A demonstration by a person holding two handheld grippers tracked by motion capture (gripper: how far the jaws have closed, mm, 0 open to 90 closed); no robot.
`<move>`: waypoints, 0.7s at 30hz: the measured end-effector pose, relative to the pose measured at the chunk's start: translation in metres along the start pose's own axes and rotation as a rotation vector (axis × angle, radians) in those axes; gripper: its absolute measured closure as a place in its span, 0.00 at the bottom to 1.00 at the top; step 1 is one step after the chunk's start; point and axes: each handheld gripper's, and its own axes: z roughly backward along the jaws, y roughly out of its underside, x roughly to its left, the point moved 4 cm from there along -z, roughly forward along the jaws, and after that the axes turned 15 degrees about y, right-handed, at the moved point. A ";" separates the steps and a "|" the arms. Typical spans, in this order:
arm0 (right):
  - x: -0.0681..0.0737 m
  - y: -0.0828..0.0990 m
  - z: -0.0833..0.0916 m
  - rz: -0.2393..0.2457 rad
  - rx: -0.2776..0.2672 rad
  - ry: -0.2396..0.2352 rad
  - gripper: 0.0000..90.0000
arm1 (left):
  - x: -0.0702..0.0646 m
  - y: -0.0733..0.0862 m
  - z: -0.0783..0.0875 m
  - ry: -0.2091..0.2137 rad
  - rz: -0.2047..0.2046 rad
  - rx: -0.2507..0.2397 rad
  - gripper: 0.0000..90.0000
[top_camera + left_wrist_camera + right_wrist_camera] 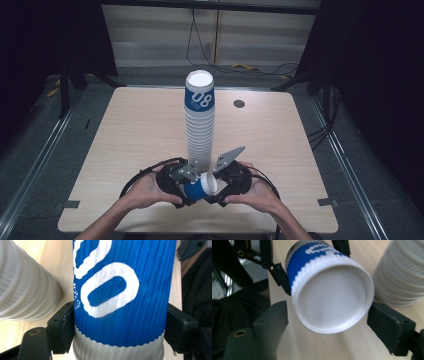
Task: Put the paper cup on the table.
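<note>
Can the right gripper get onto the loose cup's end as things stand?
Probably yes. The right gripper has its jaws open either side of the blue cup, nothing between. The left gripper clamps the cup's body.

Left tongs [192, 186] clamped on cup [200, 187]; right tongs [218, 186] spread wide.

Blue ribbed cup [120, 290] w/ white numerals & white rim; white cup stack [200, 117]; pale wood table [135, 130].
</note>
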 end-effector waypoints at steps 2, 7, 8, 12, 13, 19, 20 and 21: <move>0.003 0.000 -0.002 0.018 0.017 -0.004 0.18 | -0.001 0.000 -0.002 -0.004 0.000 -0.002 0.25; 0.009 0.001 -0.008 0.056 0.045 -0.009 0.17 | -0.003 -0.001 -0.007 -0.010 -0.004 0.017 0.25; 0.010 0.001 -0.008 0.062 0.042 -0.009 0.17 | -0.004 0.000 -0.009 -0.010 -0.003 0.021 0.25; 0.012 0.000 -0.007 0.067 0.044 -0.015 0.18 | -0.006 0.000 -0.012 -0.004 -0.016 0.022 0.25; 0.011 0.000 -0.007 0.069 0.040 -0.021 0.19 | -0.007 0.001 -0.012 0.009 -0.009 0.038 0.25; 0.013 0.000 -0.010 0.077 0.048 -0.034 0.22 | -0.012 -0.002 -0.015 0.018 -0.037 0.041 0.25; 0.013 0.000 -0.010 0.083 0.041 -0.039 0.27 | -0.013 -0.003 -0.014 0.010 -0.043 0.044 0.25; 0.014 0.000 -0.009 0.081 0.040 -0.042 0.30 | -0.013 -0.003 -0.012 0.002 -0.056 0.041 0.25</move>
